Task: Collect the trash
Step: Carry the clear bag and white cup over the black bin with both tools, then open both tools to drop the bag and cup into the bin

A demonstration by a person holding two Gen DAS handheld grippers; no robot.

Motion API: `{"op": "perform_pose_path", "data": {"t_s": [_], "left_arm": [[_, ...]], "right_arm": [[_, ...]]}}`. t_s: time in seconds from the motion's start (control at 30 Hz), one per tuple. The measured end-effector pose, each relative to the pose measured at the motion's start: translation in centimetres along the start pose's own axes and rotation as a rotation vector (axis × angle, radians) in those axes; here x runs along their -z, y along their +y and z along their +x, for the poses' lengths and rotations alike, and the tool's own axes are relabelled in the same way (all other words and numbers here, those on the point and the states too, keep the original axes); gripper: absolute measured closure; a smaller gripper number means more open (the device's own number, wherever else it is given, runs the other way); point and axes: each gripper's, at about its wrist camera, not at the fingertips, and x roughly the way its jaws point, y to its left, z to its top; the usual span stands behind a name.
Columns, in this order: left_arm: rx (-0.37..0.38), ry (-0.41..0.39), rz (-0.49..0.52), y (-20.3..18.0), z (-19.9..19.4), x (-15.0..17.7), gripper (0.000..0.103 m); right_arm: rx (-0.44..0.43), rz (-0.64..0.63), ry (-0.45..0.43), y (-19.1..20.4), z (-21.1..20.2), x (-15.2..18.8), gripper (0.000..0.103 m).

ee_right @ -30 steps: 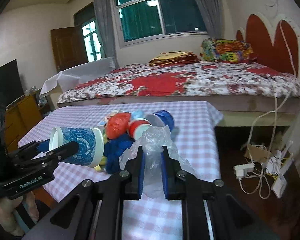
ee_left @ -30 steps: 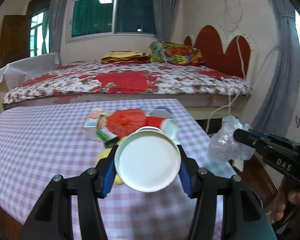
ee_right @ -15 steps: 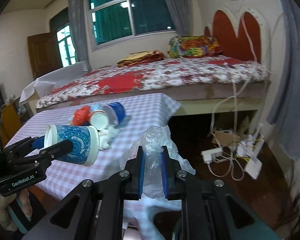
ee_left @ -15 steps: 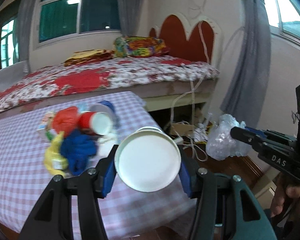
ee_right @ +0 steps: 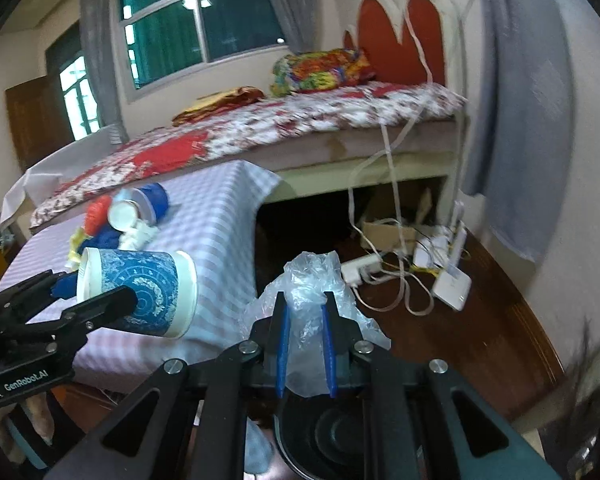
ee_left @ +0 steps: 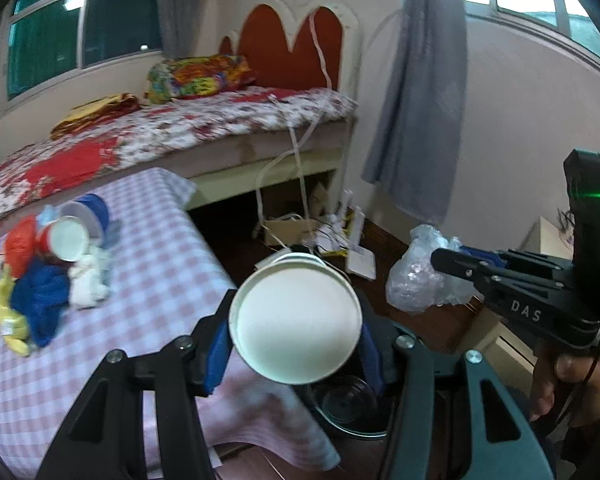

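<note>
Both grippers have swung off the table toward the dark bin at six o'clock. Our left gripper clamps the paper cup; our right gripper pinches the plastic bag. We should centre each above the opening before letting go.

A bed with a red flowered cover stands against the wall, a bright pillow and a folded cloth on it, below a red headboard. A checked tablecloth covers the table. Cables and white boxes lie on the wooden floor beside a grey curtain.
</note>
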Motion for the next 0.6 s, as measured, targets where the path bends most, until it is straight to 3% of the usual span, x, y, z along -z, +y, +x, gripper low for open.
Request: {"op": "perform_pose_path", "data": {"t_s": [0.23,0.6], "left_arm": [[0.09,0.096,0.015,-3.8,2.7,2.2,0.047],[0.123,0.271,-0.009,-5.6,8.3,6.3,0.047]], "right_arm": [[0.029,0.083,0.08,-4.3,0.6,3.9,0.087],[0.034,0.15,0.204,-8.0,4.0,9.2,0.087]]}}
